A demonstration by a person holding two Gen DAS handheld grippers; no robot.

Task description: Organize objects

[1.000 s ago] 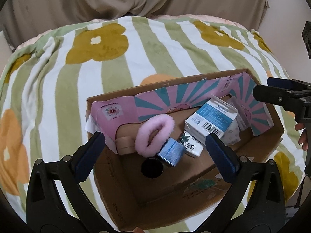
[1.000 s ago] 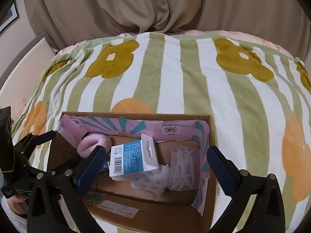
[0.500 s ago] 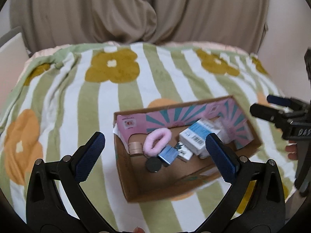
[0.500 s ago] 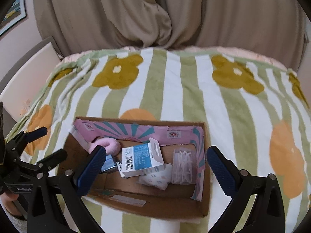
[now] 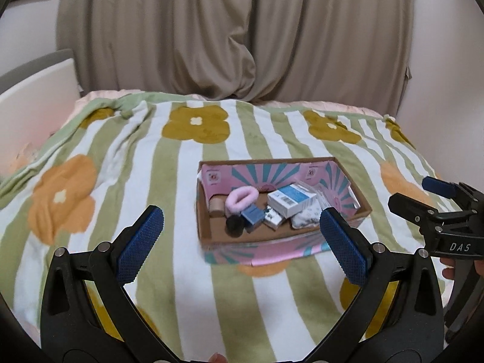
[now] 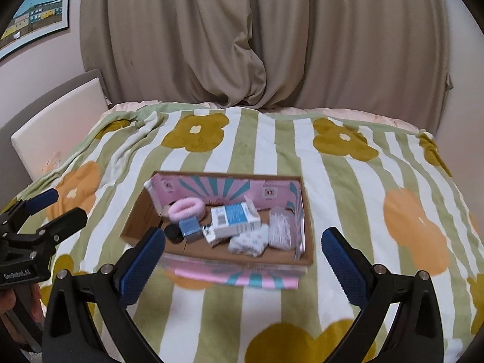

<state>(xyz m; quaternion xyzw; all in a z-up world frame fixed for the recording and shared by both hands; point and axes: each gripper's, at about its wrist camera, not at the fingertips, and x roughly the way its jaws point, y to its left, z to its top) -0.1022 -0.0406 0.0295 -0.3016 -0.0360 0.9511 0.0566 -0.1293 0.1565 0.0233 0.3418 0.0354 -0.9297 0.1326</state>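
A shallow cardboard box [image 5: 211, 233] [image 6: 145, 220] with a pink and teal inner wall sits on the striped flower blanket. Inside lie a pink fluffy hair tie [image 5: 242, 198] [image 6: 186, 207], a white and blue carton [image 5: 292, 201] [image 6: 236, 216], a small blue box [image 5: 252, 214] [image 6: 190, 226], a black round lid [image 5: 234, 225], a roll of tan tape [image 5: 216, 207] and a clear packet [image 6: 279, 227]. My left gripper [image 5: 242, 239] is open and empty, held back from the box. My right gripper [image 6: 242, 251] is open and empty, also short of the box.
The green and white striped blanket [image 5: 127, 181] with yellow and orange flowers covers the bed. Beige curtains [image 5: 236, 36] hang behind it. A white board [image 6: 57, 133] leans at the left. A framed picture [image 6: 33, 15] hangs on the wall.
Both grippers have pulled back and up from the box, which now looks smaller and farther away. Both stay open and empty. The box contents have not moved.
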